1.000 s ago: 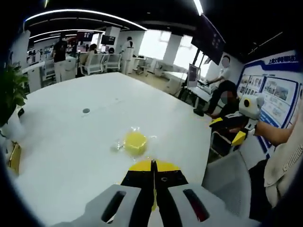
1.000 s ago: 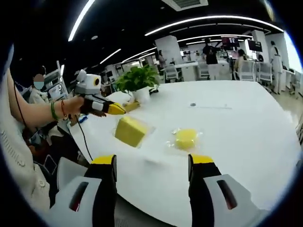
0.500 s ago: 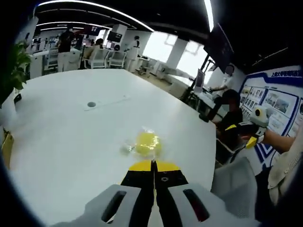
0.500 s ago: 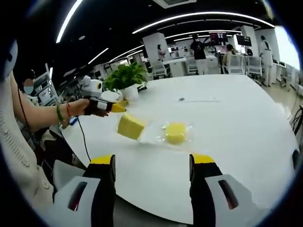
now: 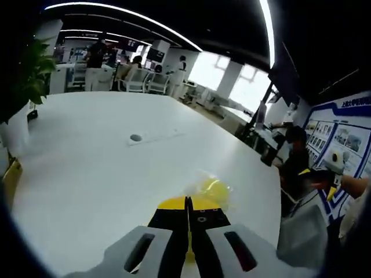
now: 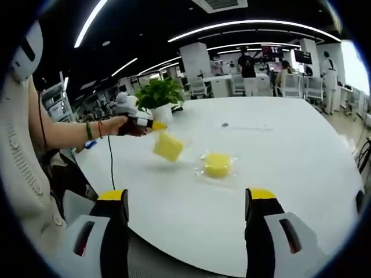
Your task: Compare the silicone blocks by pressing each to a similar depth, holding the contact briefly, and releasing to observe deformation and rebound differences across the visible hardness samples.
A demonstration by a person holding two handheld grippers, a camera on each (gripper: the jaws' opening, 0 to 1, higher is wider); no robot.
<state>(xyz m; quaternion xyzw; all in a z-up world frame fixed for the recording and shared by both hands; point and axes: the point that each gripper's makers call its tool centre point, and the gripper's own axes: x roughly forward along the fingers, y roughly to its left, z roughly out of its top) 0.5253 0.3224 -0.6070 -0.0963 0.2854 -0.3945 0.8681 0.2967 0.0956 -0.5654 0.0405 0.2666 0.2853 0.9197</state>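
Two yellow blocks lie on the white table (image 6: 301, 150): at my 10 o'clock the left gripper (image 6: 152, 124), jaws pressed together, meets the square block (image 6: 168, 146); at 12 the round block (image 6: 217, 164) rests in clear wrap. My right gripper (image 6: 188, 200) hangs spread and empty. I judge pressing underway; next, hold, then release.

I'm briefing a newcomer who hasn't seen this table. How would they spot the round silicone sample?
On the big white table, look ahead of the right gripper. The round yellow block lies flat in a clear wrapper. Its neighbour, the square yellow block, is tilted up at the left gripper.
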